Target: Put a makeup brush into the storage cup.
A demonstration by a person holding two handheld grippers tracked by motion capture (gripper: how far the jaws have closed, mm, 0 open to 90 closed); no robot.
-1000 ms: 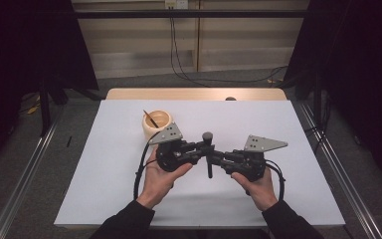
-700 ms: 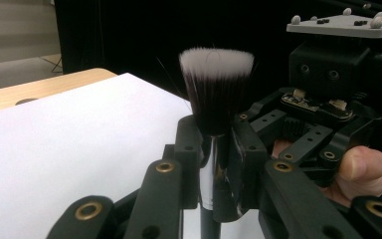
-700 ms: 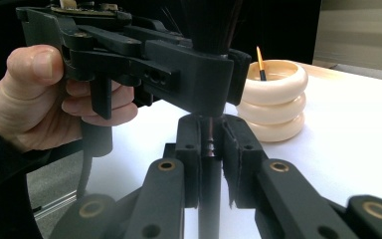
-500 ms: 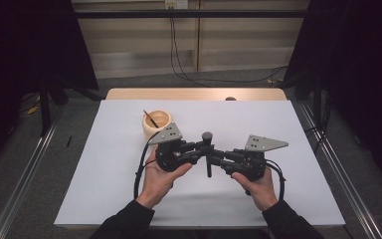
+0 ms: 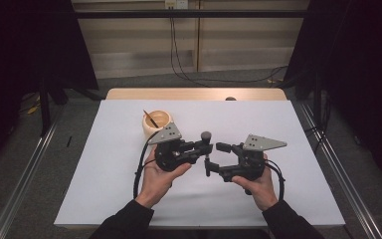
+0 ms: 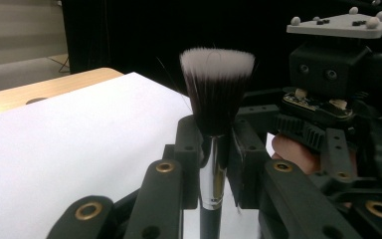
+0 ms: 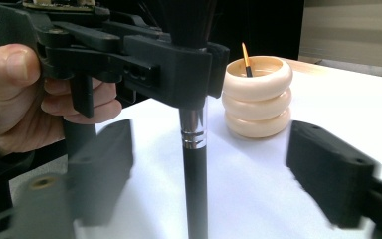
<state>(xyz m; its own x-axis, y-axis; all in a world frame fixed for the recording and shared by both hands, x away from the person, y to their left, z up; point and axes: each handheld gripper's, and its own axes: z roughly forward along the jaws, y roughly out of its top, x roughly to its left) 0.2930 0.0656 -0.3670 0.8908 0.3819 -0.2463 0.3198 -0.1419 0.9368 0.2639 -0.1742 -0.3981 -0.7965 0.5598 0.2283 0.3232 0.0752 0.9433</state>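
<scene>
Makeup brush (image 6: 216,99), standing upright above the white table cover (image 5: 104,164), near the middle of the table, with bristles up and black handle pointing down. Being clamped at the silver ferrule by the left gripper (image 5: 205,146), jaws pressing on it from both sides, as seen in the left gripper view. Bristles dark at the base and fading to white at the flat top. Right gripper (image 5: 214,160) facing the left one from the other side of the brush; jaws having just been opening, now standing wide apart and blurred in the right gripper view, with the brush handle (image 7: 195,189) between them and touching neither pad. Each gripper being held in one of the person's hands, left hand (image 5: 160,172) and right hand (image 5: 256,184), both low over the cover. Cream ribbed cup (image 5: 157,124) resting on the cover just behind the left gripper, well clear of the brush, and holding a thin stick (image 7: 246,59) with an orange tip leaning against its rim. Wooden table edge (image 5: 194,93) showing beyond the far side of the cover.
</scene>
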